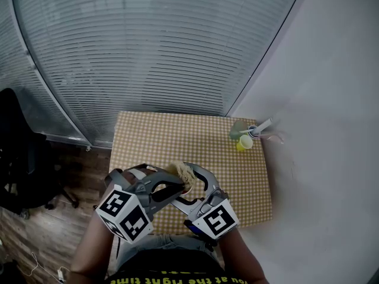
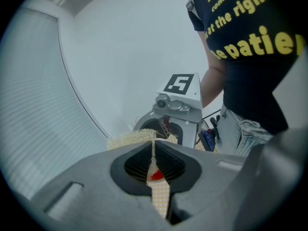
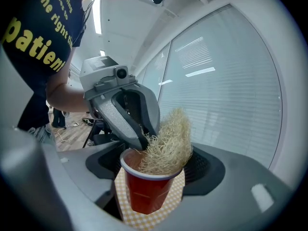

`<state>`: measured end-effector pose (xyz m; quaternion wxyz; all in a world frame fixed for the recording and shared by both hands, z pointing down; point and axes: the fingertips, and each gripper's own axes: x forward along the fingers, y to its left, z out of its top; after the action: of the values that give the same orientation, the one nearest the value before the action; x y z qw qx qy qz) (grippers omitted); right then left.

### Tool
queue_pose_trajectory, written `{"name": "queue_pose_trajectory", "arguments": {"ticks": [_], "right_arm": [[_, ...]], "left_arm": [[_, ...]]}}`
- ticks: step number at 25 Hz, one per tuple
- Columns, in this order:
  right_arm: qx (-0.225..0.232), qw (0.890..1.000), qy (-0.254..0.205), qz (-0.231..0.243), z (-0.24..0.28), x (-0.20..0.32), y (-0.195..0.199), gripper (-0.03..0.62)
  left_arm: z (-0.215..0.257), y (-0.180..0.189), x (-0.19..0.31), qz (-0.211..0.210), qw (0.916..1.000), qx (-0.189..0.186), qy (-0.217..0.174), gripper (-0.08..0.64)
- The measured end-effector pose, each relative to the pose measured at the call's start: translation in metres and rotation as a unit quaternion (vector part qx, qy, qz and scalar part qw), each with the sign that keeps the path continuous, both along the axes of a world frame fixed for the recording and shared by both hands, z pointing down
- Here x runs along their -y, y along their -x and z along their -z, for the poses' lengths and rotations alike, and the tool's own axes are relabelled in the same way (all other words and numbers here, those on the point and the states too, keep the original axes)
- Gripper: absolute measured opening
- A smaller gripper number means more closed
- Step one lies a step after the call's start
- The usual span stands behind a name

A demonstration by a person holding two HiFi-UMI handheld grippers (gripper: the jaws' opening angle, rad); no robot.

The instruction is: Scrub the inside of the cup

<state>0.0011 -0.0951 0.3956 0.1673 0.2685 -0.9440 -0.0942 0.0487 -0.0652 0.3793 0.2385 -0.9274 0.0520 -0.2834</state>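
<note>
In the right gripper view a red plastic cup stands upright between the jaws of my right gripper, which is shut on it. A tan loofah scrubber fills the cup's mouth and sticks out above the rim. My left gripper comes in from the upper left, shut on the scrubber. In the left gripper view the scrubber's fibres are pinched between the closed jaws of the left gripper, with a bit of the red cup below. From the head view both grippers meet at the scrubber over the table's near edge.
The table has a yellow checked cloth. A small yellow cup and a grey-green object stand at its far right corner. A black chair is at the left, blinds behind glass beyond, a white wall on the right.
</note>
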Motion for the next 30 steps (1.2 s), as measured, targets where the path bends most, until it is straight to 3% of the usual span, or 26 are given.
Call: {"name": "queue_pose_trajectory", "arguments": {"ticks": [7, 19, 30], "right_arm": [[0.003, 1.000, -0.002, -0.010, 0.002, 0.006, -0.001, 0.370], [-0.004, 1.000, -0.003, -0.012, -0.001, 0.008, -0.004, 0.370], [-0.002, 1.000, -0.006, -0.017, 0.000, 0.012, -0.011, 0.370]], "left_arm": [[-0.005, -0.001, 0.010, 0.016, 0.9997, 0.011, -0.018, 0.017], [-0.003, 0.005, 0.010, 0.016, 0.9998, 0.006, 0.007, 0.017], [0.028, 0.007, 0.012, 0.028, 0.9980, -0.053, -0.020, 0.017]]}}
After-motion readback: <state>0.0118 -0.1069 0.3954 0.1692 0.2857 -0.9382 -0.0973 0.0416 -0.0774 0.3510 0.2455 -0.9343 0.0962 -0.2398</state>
